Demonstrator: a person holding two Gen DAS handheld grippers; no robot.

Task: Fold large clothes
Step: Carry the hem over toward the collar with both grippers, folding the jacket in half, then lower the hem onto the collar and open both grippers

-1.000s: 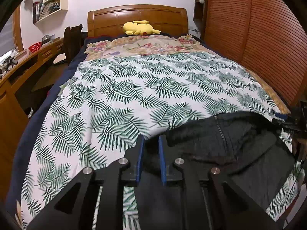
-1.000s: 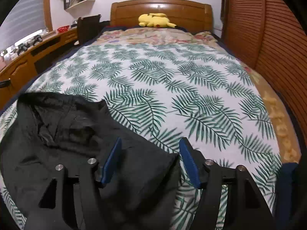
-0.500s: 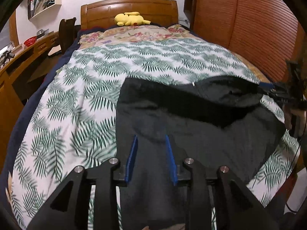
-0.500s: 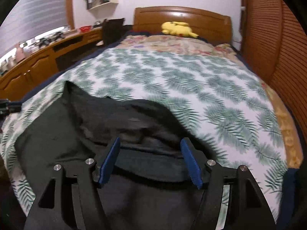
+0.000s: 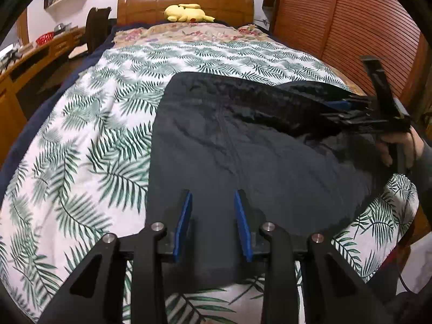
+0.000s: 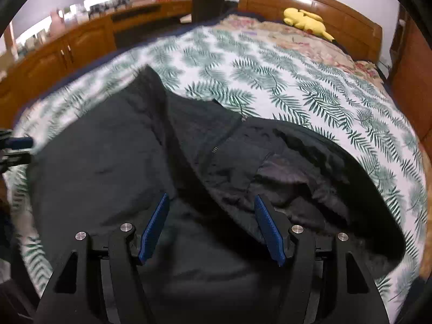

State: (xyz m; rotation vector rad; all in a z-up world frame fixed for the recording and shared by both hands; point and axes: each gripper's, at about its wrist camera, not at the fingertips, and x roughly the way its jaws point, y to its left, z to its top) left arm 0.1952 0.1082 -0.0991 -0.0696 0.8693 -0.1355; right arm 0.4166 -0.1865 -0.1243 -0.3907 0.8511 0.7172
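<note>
A large black jacket (image 5: 243,145) with a zip lies spread on the leaf-print bedspread (image 5: 89,140) at the foot of the bed. It also shows in the right wrist view (image 6: 189,167), its hood (image 6: 310,167) open to the right. My left gripper (image 5: 212,197) is open and empty above the jacket's near edge. My right gripper (image 6: 212,202) is open wide and empty over the jacket's middle. The right gripper also shows at the right of the left wrist view (image 5: 351,108), at the hood.
A yellow plush toy (image 5: 186,13) lies by the wooden headboard (image 5: 186,0). A wooden slatted wall (image 5: 351,27) runs along the bed's right side. A wooden desk (image 6: 67,46) with small items stands on the left. A dark chair (image 5: 97,27) stands beside the bed.
The jacket was bunched at the foot of the bed and now lies spread flat. My left gripper let go of it and opened. Both grippers pulled back; the right one turned left.
</note>
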